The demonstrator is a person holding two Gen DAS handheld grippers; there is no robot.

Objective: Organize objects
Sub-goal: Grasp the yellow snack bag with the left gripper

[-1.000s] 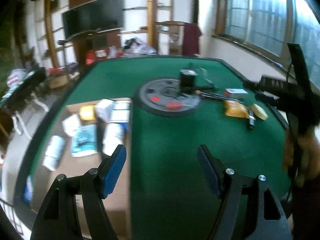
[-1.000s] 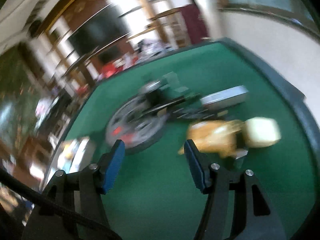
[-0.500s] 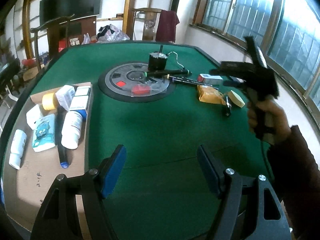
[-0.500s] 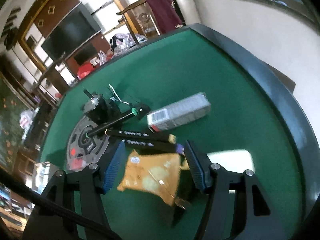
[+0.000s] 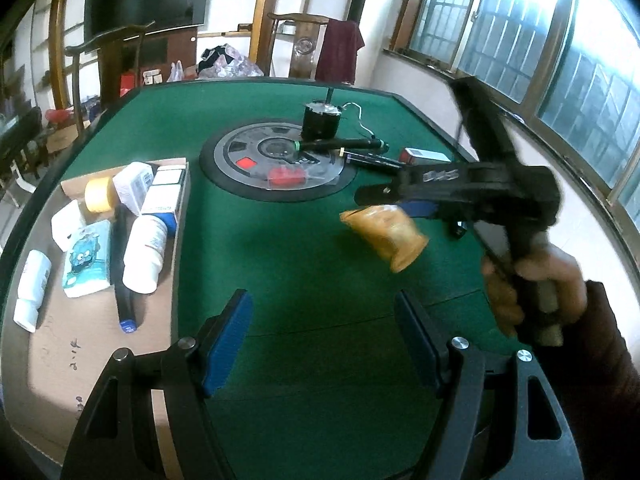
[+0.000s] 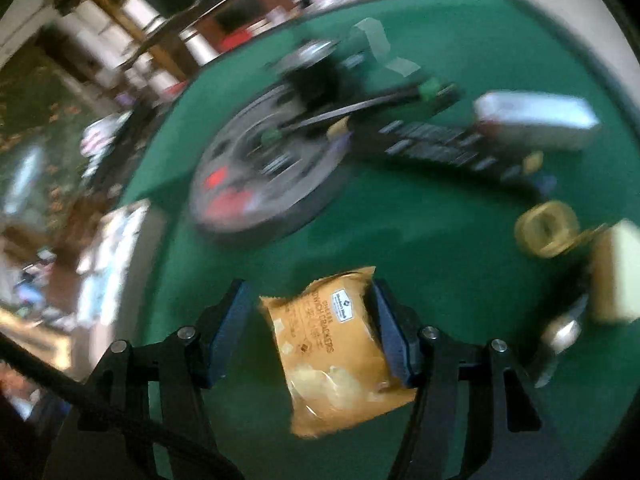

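An orange cracker packet (image 6: 340,344) hangs between the fingers of my right gripper (image 6: 312,328), lifted off the green table (image 6: 400,240). It also shows in the left wrist view (image 5: 386,236), held by the right gripper (image 5: 404,204) above the table. The jaws still stand fairly wide, with the right pad (image 6: 394,336) against the packet. My left gripper (image 5: 324,340) is open and empty, low over the table's near side. A cardboard sheet (image 5: 72,352) at the left holds several white bottles, boxes, a yellow tape roll (image 5: 98,195) and a marker.
A round grey disc (image 5: 276,164) lies mid-table with a black motor (image 5: 320,120), a black rod and pens beside it. A white box (image 6: 536,120), a tape roll (image 6: 546,234) and a pale block (image 6: 616,272) lie at the right.
My right gripper came down around the orange packet, took it and lifted it toward the left. The left gripper stayed open and nearly still.
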